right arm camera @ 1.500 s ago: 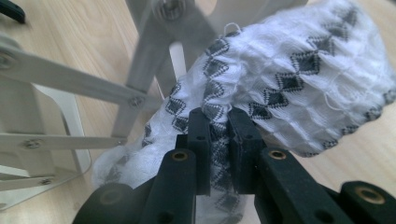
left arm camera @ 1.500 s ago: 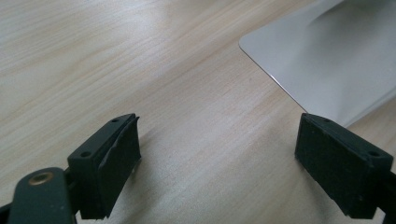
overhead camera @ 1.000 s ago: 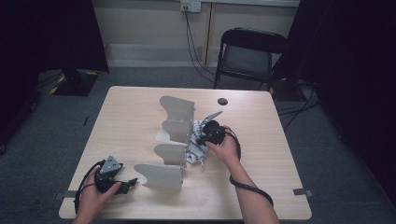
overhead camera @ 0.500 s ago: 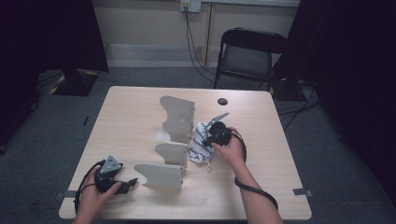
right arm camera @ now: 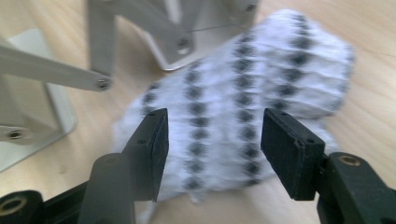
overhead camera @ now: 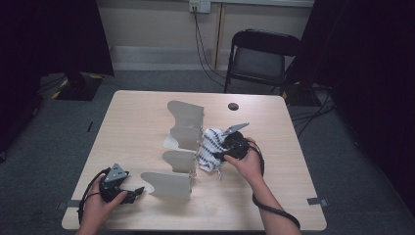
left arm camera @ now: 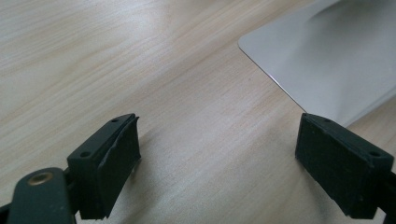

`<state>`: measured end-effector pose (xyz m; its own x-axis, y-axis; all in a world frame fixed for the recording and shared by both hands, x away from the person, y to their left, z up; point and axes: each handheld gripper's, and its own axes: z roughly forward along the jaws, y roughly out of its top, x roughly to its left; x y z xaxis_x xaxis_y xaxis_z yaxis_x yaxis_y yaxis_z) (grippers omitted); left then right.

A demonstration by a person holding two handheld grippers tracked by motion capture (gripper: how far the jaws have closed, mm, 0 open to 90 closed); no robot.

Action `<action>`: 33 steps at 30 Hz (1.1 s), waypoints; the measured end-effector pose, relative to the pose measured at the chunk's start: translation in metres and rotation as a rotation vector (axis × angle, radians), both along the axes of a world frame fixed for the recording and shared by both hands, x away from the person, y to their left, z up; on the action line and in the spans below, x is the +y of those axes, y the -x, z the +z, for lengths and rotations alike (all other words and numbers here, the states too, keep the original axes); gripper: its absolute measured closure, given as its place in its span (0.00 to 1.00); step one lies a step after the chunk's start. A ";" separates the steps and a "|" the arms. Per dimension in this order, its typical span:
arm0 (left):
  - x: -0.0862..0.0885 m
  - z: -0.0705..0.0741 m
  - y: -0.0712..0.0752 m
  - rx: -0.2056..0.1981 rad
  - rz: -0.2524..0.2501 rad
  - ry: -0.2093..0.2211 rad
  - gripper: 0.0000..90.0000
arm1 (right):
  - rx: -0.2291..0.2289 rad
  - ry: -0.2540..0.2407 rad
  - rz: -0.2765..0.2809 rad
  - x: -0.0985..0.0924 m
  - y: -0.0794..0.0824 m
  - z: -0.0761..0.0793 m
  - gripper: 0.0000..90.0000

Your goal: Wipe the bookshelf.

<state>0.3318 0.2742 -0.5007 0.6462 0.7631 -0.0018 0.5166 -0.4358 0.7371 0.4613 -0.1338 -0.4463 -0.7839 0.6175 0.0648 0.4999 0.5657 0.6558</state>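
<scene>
A white knitted cloth with rows of dark dots point(overhead camera: 209, 147) lies crumpled on the table beside a grey metal rack of curved panels point(overhead camera: 186, 129). My right gripper point(overhead camera: 218, 155) hovers just over the cloth point(right arm camera: 261, 70). Its jaws have just been opening and now stand apart point(right arm camera: 212, 140); the cloth lies beyond the gap, and the pads do not press on it. At the table's front left my left gripper point(overhead camera: 137, 192) rests open, its jaws point(left arm camera: 217, 154) wide with bare wood between them and the front grey panel point(left arm camera: 327, 60) just ahead.
The light wooden table point(overhead camera: 137, 122) has a small round black hole point(overhead camera: 233, 106) near its far edge. A black folding chair point(overhead camera: 262, 56) stands behind it. The rack's legs point(right arm camera: 107, 28) stand close to the cloth's left side.
My right hand has drawn a little to the right, away from the rack, and its jaws have opened and let go of the cloth. The left gripper has stayed put.
</scene>
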 end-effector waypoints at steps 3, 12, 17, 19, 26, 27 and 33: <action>0.000 0.000 0.000 0.002 -0.002 0.001 0.15 | 0.008 0.034 0.010 0.008 0.002 -0.010 0.39; 0.000 0.000 0.000 0.003 -0.004 -0.002 0.14 | -0.031 0.076 -0.060 0.023 -0.012 -0.035 0.42; 0.000 0.000 0.000 0.003 -0.007 0.001 0.14 | -0.025 0.098 -0.050 0.031 -0.015 -0.030 0.77; 0.000 0.000 0.000 0.003 -0.006 0.001 0.14 | -0.017 0.104 -0.035 0.033 -0.017 -0.029 0.82; 0.000 0.000 0.000 0.002 -0.005 0.002 0.14 | -0.035 0.087 0.009 0.031 -0.018 -0.020 0.86; 0.000 0.000 0.000 0.002 -0.006 0.003 0.14 | -0.039 0.079 0.016 0.031 -0.018 -0.018 0.87; 0.000 0.000 0.000 0.001 -0.006 0.003 0.14 | -0.081 0.078 0.048 0.035 -0.019 0.002 0.87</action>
<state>0.3318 0.2738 -0.5009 0.6506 0.7594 -0.0048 0.5152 -0.4367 0.7375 0.4801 -0.0990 -0.4442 -0.8136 0.5795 -0.0472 0.4176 0.6390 0.6460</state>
